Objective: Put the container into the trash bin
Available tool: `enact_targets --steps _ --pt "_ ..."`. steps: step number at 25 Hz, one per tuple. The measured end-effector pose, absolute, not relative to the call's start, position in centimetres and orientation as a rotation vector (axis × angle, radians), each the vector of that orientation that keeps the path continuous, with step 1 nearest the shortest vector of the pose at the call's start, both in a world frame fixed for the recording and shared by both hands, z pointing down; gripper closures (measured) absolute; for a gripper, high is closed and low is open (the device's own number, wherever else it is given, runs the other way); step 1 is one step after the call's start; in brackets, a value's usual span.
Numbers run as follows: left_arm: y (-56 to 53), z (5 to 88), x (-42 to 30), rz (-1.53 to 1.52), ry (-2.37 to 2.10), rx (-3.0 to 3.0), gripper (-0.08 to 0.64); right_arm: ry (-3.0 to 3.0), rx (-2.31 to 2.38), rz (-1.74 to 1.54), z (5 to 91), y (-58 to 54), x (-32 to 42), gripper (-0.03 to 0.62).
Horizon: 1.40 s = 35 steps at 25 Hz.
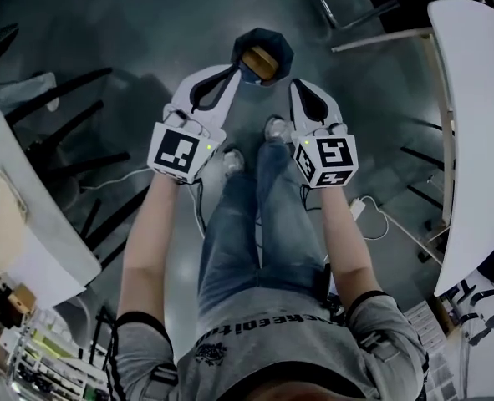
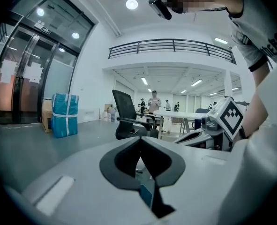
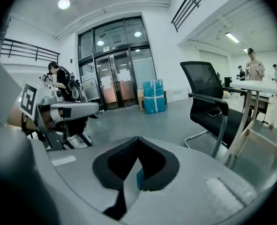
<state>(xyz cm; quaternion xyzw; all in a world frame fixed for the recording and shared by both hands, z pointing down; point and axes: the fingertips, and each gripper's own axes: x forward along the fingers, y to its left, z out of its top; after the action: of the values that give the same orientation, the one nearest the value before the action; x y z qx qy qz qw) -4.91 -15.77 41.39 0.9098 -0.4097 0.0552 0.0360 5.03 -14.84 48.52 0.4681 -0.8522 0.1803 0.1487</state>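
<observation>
A dark trash bin (image 1: 263, 53) stands on the floor ahead of the person's feet. A tan container (image 1: 261, 63) lies inside it. My left gripper (image 1: 235, 72) hovers at the bin's near left rim, and its fingertips meet with nothing between them. My right gripper (image 1: 295, 83) sits just right of the bin, also shut and holding nothing. In the left gripper view the left gripper (image 2: 139, 139) is shut, with the right gripper (image 2: 225, 121) beside it. The right gripper view shows the right gripper (image 3: 137, 138) shut and the left gripper (image 3: 58, 109) at its left. Neither gripper view shows the bin.
White tables stand at the right (image 1: 481, 132) and left (image 1: 21, 224) of the head view. Black chair legs (image 1: 71, 140) and a white cable (image 1: 380, 220) lie on the grey floor. A black office chair (image 3: 208, 97) and blue wrapped boxes (image 2: 64, 115) stand ahead.
</observation>
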Motion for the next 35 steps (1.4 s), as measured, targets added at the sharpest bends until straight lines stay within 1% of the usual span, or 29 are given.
enact_targets --steps 13,25,35 --pt "-10.9 35.2 -3.7 0.157 -1.207 2.84 0.541 -2.512 1.399 0.376 38.7 -10.0 5.4 0.591" --pt "-8.1 29.3 -5.4 0.16 -1.284 2.868 0.541 -2.594 1.417 0.263 30.9 -6.7 3.5 0.591" --pt "-6.9 25.2 -6.9 0.101 -1.355 2.865 0.541 -2.648 1.425 0.148 25.6 -5.2 2.4 0.591"
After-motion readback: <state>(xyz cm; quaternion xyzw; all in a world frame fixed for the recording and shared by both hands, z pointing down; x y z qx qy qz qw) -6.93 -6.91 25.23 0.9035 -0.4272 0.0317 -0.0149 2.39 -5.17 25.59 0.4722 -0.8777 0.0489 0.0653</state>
